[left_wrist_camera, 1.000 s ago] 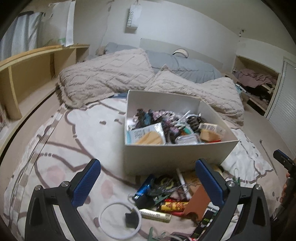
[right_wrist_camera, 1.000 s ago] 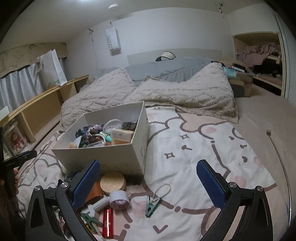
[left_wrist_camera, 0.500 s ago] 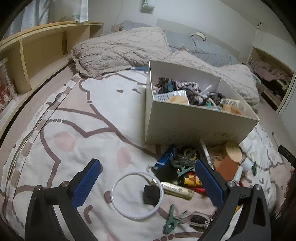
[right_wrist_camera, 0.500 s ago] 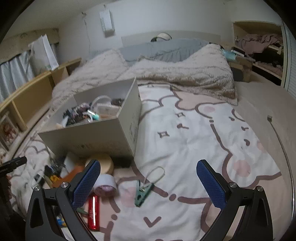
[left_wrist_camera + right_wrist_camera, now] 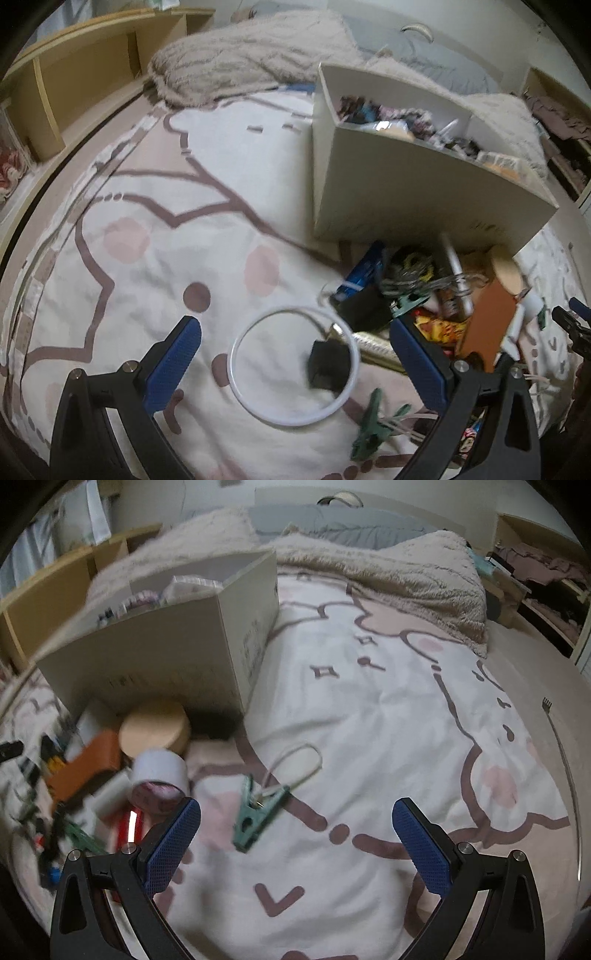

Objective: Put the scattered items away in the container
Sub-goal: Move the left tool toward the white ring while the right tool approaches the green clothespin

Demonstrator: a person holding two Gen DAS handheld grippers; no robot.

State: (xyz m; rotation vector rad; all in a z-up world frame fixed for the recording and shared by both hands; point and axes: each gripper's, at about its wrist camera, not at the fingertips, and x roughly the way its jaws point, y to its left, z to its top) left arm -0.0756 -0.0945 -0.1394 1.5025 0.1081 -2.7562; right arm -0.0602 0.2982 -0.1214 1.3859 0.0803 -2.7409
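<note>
Left wrist view: the left gripper point(image 5: 293, 360) is tilted down toward the patterned bedspread point(image 5: 155, 206), jaws spread wide and holding nothing, with a white ring point(image 5: 243, 391) between its fingers and a small black block point(image 5: 328, 363) lying on the ring's 3 o'clock edge. The open white box point(image 5: 413, 192) stands at 1 o'clock, with the scattered clutter heaped against its near wall. Right wrist view: the right gripper point(image 5: 295, 840) is likewise pitched down, wide and empty, over a green clothespin point(image 5: 255, 812) at its 11 o'clock; a tape roll point(image 5: 159, 775) and a round wooden lid point(image 5: 155, 731) lie further left, beside the box.
</note>
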